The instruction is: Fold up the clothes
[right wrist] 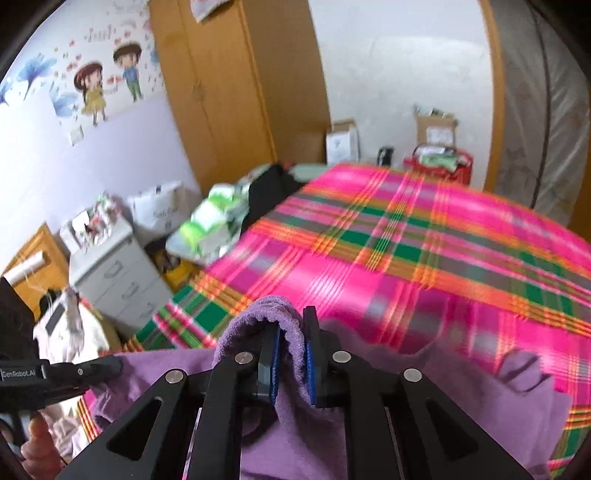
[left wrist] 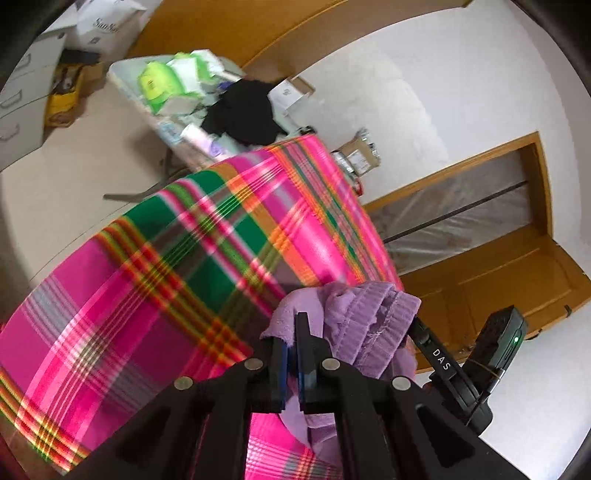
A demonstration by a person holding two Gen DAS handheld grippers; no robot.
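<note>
Purple garment (right wrist: 424, 413) pinched at two spots, lifted over the plaid bed (right wrist: 424, 236).
Left gripper (left wrist: 293, 354) and right gripper (right wrist: 291, 363) each clamp cloth; judging a fold mid-carry, the next move needs edges aligned.

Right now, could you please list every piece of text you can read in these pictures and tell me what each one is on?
"DAS": on the right gripper arm, seen from the left wrist.
"GenRobot.AI": on the left gripper's body, seen from the right wrist.
White bag: lettering begins "San", the rest blurred.
Cardboard box labels: too small to read.
</note>
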